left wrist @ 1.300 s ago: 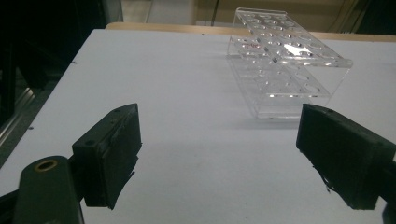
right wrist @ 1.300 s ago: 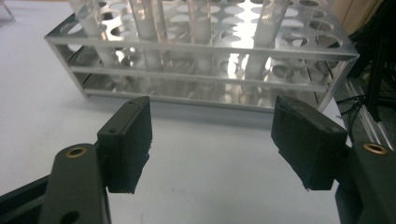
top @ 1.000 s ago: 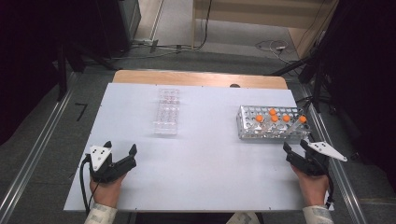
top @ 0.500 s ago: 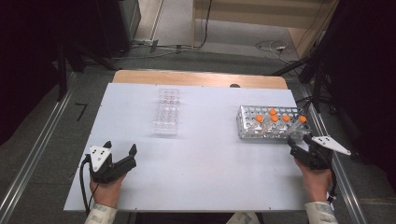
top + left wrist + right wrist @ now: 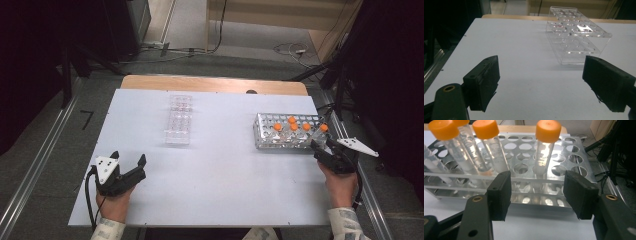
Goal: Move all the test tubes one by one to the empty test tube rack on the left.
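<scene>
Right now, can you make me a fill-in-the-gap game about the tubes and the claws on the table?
1. The caps on the tubes in the metal rack are coloured ____.
2. The clear plastic rack holds ____ tubes.
3. The right claw has its jaws apart, just in front of the ____ rack.
4. The left claw is open with ____ between its jaws.

Missing words: orange; no; metal; nothing

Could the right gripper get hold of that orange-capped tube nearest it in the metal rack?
Probably yes. The right gripper sits just in front of the metal rack, jaws apart and empty, and the nearest orange-capped tube stands upright straight ahead with nothing in between.
</scene>
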Available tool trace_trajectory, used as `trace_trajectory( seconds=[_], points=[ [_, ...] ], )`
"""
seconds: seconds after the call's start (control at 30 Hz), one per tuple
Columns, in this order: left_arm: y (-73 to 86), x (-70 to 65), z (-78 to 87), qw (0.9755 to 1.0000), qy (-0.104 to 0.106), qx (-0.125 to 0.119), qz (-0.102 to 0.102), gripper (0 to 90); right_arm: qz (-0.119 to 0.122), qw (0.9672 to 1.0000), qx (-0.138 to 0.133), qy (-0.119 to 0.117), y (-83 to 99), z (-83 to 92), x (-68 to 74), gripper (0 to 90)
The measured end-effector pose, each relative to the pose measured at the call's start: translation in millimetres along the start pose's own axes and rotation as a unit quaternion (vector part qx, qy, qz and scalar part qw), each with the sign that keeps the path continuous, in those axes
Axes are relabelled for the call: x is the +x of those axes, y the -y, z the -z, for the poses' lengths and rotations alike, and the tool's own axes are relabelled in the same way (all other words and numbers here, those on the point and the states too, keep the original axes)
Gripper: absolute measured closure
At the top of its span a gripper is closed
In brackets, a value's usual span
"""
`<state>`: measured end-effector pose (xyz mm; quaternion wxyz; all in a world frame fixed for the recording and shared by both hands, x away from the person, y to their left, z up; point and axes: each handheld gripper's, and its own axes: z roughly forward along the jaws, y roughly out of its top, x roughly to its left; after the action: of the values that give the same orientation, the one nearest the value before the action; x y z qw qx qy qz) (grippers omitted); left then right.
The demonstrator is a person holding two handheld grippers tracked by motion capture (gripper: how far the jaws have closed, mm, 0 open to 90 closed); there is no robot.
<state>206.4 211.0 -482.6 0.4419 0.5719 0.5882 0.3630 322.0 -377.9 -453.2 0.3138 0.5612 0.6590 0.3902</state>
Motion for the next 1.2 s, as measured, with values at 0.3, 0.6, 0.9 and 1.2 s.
trace_trajectory(
  seconds=[0.3, 0.6, 0.9, 1.2],
  points=[
    [0.3, 0.0, -0.2, 1.0, -0.001, 0.0, 0.0, 14.5, -0.006, 1.0, -0.001, -0.002, -7.5, -9.7, -3.0, 42.1],
    [0.4, -0.3, -0.2, 1.0, -0.002, 0.002, 0.0, 14.7, -0.009, 1.0, -0.002, -0.004, -10.0, -14.3, -5.0, 46.3],
    [0.6, -0.4, -0.6, 1.0, -0.003, 0.002, -0.001, 14.8, -0.01, 0.9999, 0.001, -0.003, -10.4, -19.9, -5.0, 54.1],
    [1.0, -1.0, -0.9, 1.0, -0.004, 0.002, 0.001, 14.9, -0.007, 1.0, -0.005, 0.003, -14.2, -27.2, -4.4, 60.5]
  ],
)
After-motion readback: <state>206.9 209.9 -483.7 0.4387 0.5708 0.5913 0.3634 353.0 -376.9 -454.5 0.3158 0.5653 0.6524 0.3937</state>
